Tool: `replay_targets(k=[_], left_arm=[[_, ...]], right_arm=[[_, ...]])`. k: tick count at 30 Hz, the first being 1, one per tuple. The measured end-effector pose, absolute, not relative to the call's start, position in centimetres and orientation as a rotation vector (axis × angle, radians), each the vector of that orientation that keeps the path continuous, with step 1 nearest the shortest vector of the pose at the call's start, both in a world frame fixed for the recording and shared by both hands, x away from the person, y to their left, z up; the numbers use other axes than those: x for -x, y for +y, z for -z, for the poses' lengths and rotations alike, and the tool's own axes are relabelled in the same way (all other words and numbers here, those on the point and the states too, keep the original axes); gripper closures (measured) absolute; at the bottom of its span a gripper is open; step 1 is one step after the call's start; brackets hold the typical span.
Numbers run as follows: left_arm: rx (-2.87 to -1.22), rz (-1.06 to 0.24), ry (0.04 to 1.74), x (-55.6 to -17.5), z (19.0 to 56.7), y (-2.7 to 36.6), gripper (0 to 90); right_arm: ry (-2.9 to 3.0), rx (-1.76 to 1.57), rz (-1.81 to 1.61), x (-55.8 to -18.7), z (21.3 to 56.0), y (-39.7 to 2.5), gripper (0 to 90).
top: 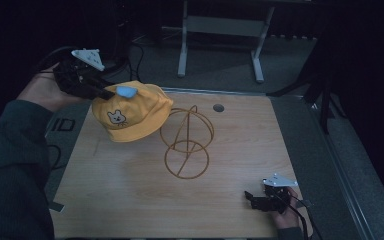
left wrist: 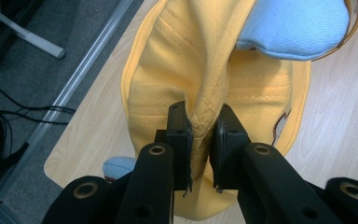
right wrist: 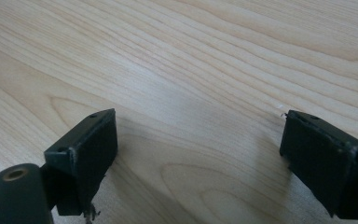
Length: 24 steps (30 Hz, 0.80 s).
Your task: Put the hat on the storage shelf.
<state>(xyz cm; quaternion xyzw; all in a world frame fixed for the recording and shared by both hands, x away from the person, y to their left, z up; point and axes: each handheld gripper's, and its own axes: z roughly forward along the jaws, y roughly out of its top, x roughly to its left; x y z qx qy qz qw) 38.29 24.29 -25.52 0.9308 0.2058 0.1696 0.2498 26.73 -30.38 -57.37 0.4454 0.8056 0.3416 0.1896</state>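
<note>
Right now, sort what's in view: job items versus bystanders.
In the job:
- yellow cap, pinched by the left gripper
- wire stand, beside the cap

Just there:
- right gripper, open over bare table
- table grommet

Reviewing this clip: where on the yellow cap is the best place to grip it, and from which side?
Grip the yellow cap at a pinched fold of its soft crown fabric, coming from the table's far-left corner side, as the left gripper does: its jaws are closed on a raised seam ridge. The cloth bunches easily there, while the wire stand crowds the cap's right side.
</note>
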Motion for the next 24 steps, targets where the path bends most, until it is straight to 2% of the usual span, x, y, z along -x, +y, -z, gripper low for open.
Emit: replay_targets(k=[24], left_arm=[[-2.538,-0.465,0.536,-38.5,24.6,22.8,79.4]], right_arm=[[2.265,-1.254,-0.960,-26.7,57.4,-30.4,11.0]])
